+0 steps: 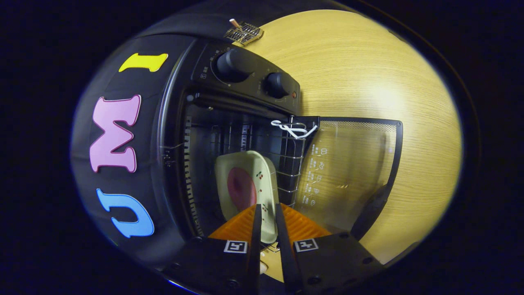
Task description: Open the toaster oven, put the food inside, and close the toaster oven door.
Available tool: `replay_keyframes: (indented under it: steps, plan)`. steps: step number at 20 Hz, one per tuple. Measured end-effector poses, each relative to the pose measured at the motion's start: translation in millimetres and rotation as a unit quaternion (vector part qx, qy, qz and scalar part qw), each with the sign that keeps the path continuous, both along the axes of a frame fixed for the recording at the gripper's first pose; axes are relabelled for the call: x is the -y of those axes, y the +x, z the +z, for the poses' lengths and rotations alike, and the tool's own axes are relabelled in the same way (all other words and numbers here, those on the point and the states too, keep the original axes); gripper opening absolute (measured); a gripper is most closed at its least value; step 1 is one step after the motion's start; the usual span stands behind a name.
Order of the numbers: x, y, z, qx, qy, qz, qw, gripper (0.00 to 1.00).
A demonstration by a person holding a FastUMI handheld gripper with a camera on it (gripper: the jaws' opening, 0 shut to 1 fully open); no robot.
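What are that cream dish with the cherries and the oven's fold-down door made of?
The cream rectangular dish looks like glazed ceramic, perhaps melamine: smooth, glossy, printed cherries. The gripper pinches its rim. The oven door seems glass in a black frame: the wooden table shows through.

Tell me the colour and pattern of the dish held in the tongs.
Cream dish with small cherry prints, holding reddish food; gripper view.

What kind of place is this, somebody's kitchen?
Probably a staged booth, not a real kitchen: a black toaster oven sits open on a wooden table against black cloth. The gripper grips the rim of a food dish inside the oven.
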State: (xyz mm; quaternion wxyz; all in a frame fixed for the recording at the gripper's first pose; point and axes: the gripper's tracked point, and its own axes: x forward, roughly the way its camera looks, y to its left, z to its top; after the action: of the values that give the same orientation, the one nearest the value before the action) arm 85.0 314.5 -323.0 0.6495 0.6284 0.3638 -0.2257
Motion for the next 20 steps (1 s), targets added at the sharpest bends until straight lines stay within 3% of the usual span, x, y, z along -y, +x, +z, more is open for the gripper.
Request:
replay_keyframes:
  steps: [2,4,6,10,12,15,17,20]
  plan:
    - [-3.7,-7.0,4.6,0.008,0.003,0.033,0.999,0.42]
    - [-8.6,-19.9,13.1,0.018,0.009,0.085,0.996,0.73]
    - [-0.7,-35.6,18.9,0.026,-0.016,0.146,0.989,0.98]
    - [27.0,-58.6,38.0,0.068,-0.098,0.253,0.96,0.99]
    - [41.2,-74.9,41.0,0.078,-0.174,0.319,0.928,0.99]
    - [46.8,-101.1,42.9,0.099,-0.27,0.42,0.861,0.99]
    - [41.7,-118.1,37.8,0.11,-0.307,0.467,0.822,0.99]
    - [31.4,-143.3,11.7,0.098,-0.333,0.521,0.78,0.99]
